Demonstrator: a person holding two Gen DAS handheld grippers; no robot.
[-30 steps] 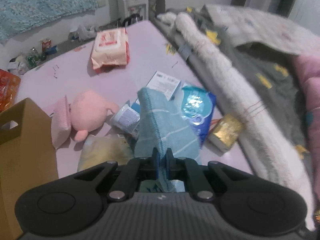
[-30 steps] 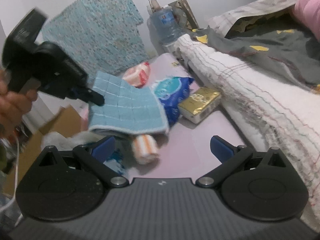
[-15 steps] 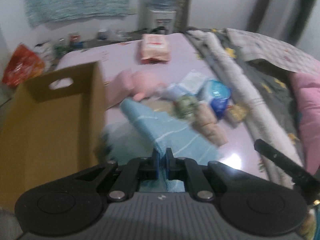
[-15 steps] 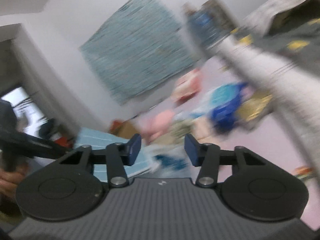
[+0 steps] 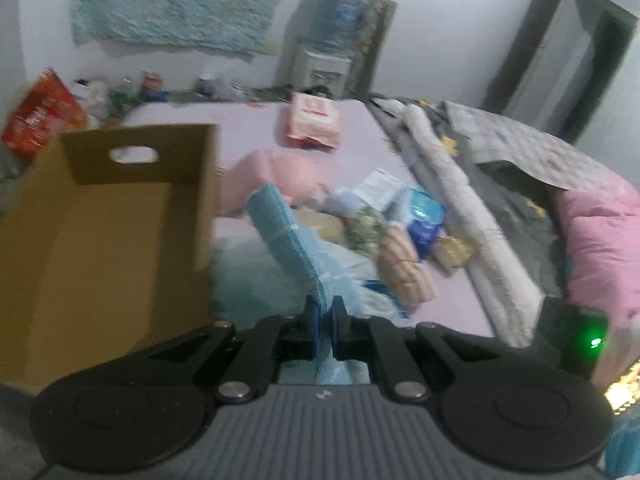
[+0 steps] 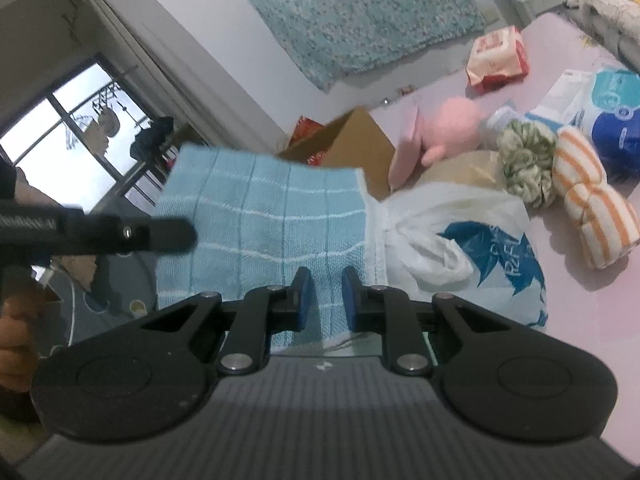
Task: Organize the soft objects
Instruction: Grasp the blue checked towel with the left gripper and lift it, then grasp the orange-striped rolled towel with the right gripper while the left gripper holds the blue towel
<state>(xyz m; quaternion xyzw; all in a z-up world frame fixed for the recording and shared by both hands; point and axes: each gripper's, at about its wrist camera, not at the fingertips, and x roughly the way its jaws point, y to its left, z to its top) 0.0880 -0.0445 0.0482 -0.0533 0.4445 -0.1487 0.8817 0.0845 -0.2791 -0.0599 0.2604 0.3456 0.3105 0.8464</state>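
Note:
A light blue checked towel [image 5: 288, 232] hangs in the air, pinched at one edge by my left gripper [image 5: 325, 312], which is shut on it. In the right wrist view the same towel [image 6: 260, 216] spreads out flat, with the left gripper's dark finger [image 6: 160, 234] at its left edge. My right gripper [image 6: 325, 300] is closing its jaws on the towel's lower part, which lies between the pads. An open cardboard box [image 5: 120, 216] stands just left of the towel, with nothing visible inside.
On the pink sheet lie a pink plush [image 6: 456, 120], a green knotted cloth [image 6: 524, 156], an orange-striped roll [image 6: 592, 200], a white plastic bag [image 6: 460, 248], a wipes pack [image 6: 496, 56] and blue packets [image 5: 424, 216]. Blankets [image 5: 460, 208] run along the right. A hand [image 6: 16, 352] is at the left.
My left gripper carried the towel left and up, beside the box. My right gripper swung left to the towel and its wide jaws narrowed around the lower part.

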